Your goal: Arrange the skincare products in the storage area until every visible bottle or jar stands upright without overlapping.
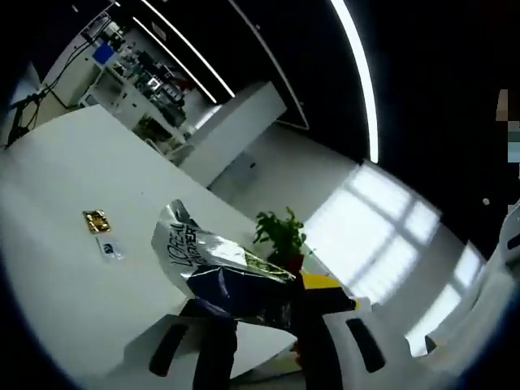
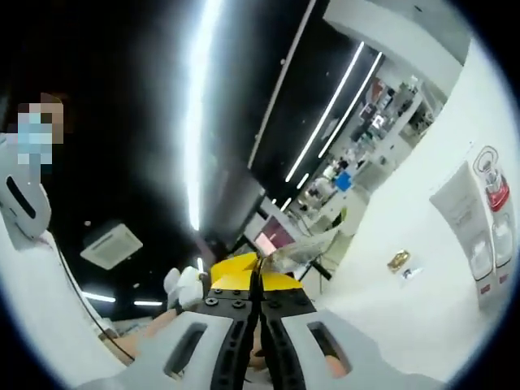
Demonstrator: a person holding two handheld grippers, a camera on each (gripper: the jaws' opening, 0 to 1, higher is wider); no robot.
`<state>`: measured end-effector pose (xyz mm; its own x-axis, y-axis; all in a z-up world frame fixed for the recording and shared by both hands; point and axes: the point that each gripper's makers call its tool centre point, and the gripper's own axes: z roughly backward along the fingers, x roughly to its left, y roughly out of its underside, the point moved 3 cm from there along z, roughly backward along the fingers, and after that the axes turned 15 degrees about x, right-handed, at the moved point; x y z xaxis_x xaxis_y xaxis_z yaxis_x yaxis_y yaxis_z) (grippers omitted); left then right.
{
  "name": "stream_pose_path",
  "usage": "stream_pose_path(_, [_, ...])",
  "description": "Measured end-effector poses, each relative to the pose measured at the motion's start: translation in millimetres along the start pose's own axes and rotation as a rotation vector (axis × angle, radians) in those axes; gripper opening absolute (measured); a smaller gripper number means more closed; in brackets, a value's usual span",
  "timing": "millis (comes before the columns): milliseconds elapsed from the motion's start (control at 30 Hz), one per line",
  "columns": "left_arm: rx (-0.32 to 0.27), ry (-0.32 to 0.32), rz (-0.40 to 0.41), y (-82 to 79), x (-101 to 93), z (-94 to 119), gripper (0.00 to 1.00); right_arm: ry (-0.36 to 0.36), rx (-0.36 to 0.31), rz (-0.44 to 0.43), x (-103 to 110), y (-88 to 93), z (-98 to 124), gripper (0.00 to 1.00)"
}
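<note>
I am holding a crinkled silver sachet (image 1: 223, 272) with dark lettering between the jaws of my left gripper (image 1: 264, 313); the jaws are closing on its lower end, and the packet is rising from them, tilted over the white table (image 1: 57, 244). In the right gripper view the same sachet (image 2: 299, 248) is showing as a silvery strip just past the yellow jaw tips. My right gripper (image 2: 256, 305) is standing with its jaws pressed almost together, a thin dark line between them; I cannot tell whether they are pinching anything.

On the table in the left gripper view, a small gold object (image 1: 96, 219) is lying flat, and a small pale packet with blue print (image 1: 110, 248) is lying just beside it, both well apart from the sachet. The right gripper view is showing that gold object (image 2: 397, 260) too, and further along the table a white tube (image 2: 460, 213) near a clear bottle with a red band (image 2: 492, 188).

Behind the sachet a green potted plant (image 1: 282, 236) is standing at the far edge of the table.
</note>
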<state>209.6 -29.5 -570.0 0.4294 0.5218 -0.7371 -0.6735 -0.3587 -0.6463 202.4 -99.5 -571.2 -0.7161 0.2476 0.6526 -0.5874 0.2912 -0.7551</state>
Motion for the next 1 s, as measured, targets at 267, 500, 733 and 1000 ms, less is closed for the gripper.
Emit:
stream_pose_path(267, [0.051, 0.03, 0.013, -0.3, -5.1, -1, 0.03, 0.068, 0.14, 0.01, -13, 16.6, 1, 0.1])
stream_pose_path(500, [0.281, -0.003, -0.233, 4.5, -9.1, 6, 0.0, 0.104, 0.198, 0.019, -29, 16.2, 22, 0.26])
stream_pose_path(733, [0.557, 0.118, -0.355, 21.8, -26.0, 16, 0.0, 0.073, 0.232, 0.1, -35, -10.8, 36, 0.32])
stream_pose_path(1000, [0.752, 0.301, -0.431, 36.9, -43.0, 25, 0.0, -0.161, 0.306, 0.083, -1, -12.2, 17, 0.4])
